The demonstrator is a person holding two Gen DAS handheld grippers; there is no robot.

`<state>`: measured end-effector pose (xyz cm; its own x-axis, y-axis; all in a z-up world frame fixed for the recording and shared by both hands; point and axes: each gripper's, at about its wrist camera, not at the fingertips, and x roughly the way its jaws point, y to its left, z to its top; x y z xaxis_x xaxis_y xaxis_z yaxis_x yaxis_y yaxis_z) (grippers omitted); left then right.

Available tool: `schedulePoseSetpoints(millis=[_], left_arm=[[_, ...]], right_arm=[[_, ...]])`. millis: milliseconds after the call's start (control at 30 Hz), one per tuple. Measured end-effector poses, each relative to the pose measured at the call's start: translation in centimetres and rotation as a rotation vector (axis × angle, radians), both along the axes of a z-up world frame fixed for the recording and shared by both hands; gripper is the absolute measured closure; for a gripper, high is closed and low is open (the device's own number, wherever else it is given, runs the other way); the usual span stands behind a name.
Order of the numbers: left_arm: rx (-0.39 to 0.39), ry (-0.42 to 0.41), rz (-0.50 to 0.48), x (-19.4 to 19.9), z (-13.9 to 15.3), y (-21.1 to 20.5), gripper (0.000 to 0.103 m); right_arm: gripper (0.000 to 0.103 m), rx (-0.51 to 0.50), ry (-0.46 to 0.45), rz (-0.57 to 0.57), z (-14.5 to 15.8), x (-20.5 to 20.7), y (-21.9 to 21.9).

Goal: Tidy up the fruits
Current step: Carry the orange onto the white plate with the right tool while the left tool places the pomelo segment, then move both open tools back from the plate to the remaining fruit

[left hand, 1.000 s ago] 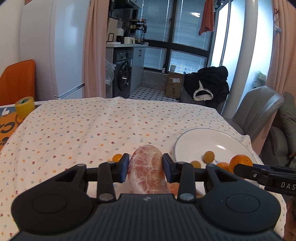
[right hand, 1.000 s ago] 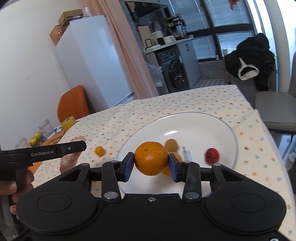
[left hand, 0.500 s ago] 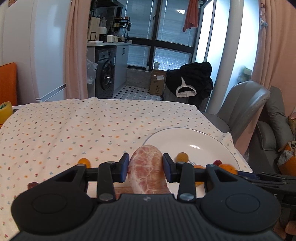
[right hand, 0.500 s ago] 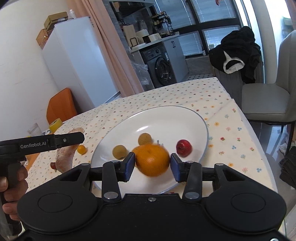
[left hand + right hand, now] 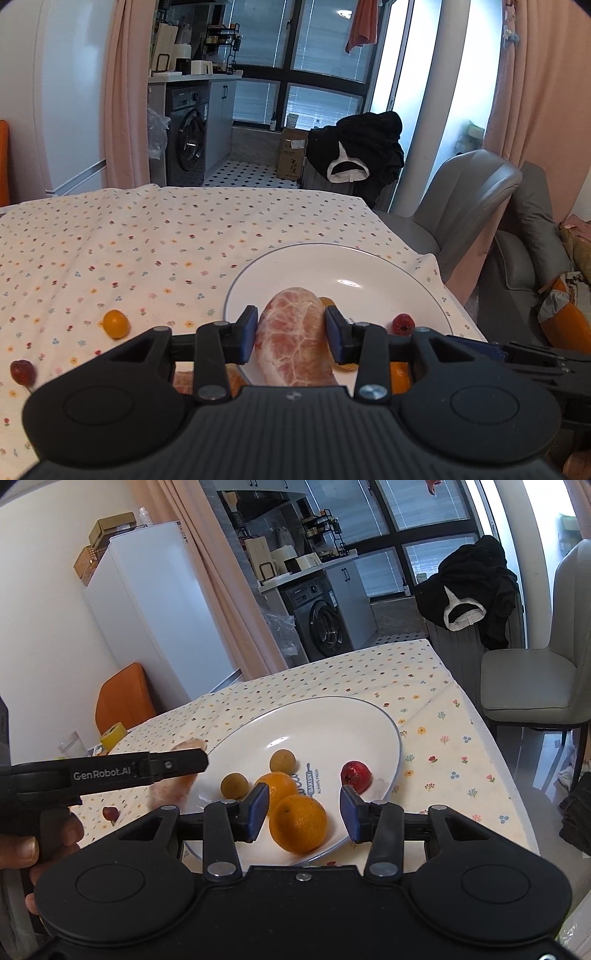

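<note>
Two grippers: "GenRobot.AI" left gripper (image 5: pixel 291 328) clamps pomelo segment (image 5: pixel 293 339); right gripper (image 5: pixel 302 808) gapes.

A peeled pink, white-veined pomelo wedge (image 5: pixel 293 339) sits clamped in the left claw (image 5: pixel 291 334). A round orange mandarin (image 5: pixel 297 823) lies on the white plate (image 5: pixel 369 716), loose between the right claw's (image 5: pixel 303 812) parted fingers.

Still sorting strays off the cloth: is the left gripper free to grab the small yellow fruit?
Probably not yet: the left gripper is shut on the peeled pomelo segment; the yellow fruit lies unobstructed on the tablecloth.
</note>
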<state>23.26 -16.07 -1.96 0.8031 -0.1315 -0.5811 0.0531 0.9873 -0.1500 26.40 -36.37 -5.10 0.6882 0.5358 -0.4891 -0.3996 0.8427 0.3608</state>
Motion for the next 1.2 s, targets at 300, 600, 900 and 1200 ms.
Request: schedulePoseSetpoints(millis=[300,600,900,1200], left_arm=[[-0.001,-0.003,0.027,-0.4,0.3,1.0,0.048],[-0.002,-0.024,0.080,-2.0,1.2,3.4,0.027],[0.000,-0.026,0.137,-3.7,1.6,5.9,0.019],[-0.005,-0.032,0.192,-5.7,1.9,8.6,0.015]], right_arm=[[0.059,0.012,0.002,0.002,0.0,0.1,-0.1],[0.051,0.012,-0.005,0.005,0.4,-0.2,0.7],[0.048,0.002,-0.022,0.034,1.3,-0.7,2.3],[0.043,-0.009,-0.034,0.070,2.0,-1.4,4.5]])
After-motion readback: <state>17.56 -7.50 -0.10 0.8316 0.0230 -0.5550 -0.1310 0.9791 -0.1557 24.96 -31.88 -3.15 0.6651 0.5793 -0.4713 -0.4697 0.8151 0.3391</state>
